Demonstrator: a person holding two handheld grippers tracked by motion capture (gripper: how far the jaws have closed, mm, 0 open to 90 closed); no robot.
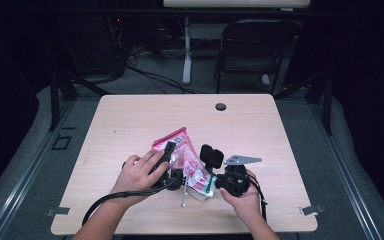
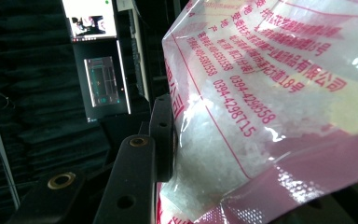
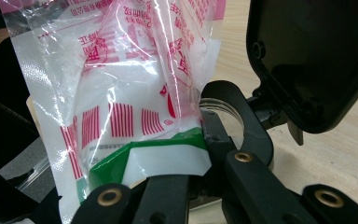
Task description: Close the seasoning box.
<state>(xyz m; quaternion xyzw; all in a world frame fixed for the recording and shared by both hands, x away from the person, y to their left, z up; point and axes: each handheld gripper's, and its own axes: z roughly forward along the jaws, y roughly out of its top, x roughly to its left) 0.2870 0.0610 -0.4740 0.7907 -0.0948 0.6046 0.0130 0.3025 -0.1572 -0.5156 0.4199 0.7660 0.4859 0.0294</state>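
**Two grippers, one bag of white crystals**

The plastic bag (image 1: 184, 159) sits near the middle of the table (image 1: 130, 125), toward the near edge, lifted at a slant between the two grippers. It is clear film with pink and red print and a green patch at its lower end, and it holds a white granular filling (sugar or salt, by the look of it; the pictures do not say which).

To do this step well, I judge the main thing is to keep both grips firm and move them together. The film is slippery and the filling shifts, so a sudden tilt could let the weight slide to one end and pull the bag out of a jaw. Holding the film where it is bunched, not where it is stretched, should give the better bite.

The left gripper (image 1: 169, 161) reaches in from the near left, the hand (image 1: 141, 172) wrapped over its body and the forearm angled toward the centre. Its jaws stand part closed, and in the left gripper view one black pad (image 2: 162, 135) presses the bag's side, so it holds the bag.

The right gripper (image 3: 200, 140) comes in from the near right, cradled in the right hand (image 1: 242, 192) with its grey plate uppermost. Its jaws are drawn in on the bag's lower end beside the green patch.
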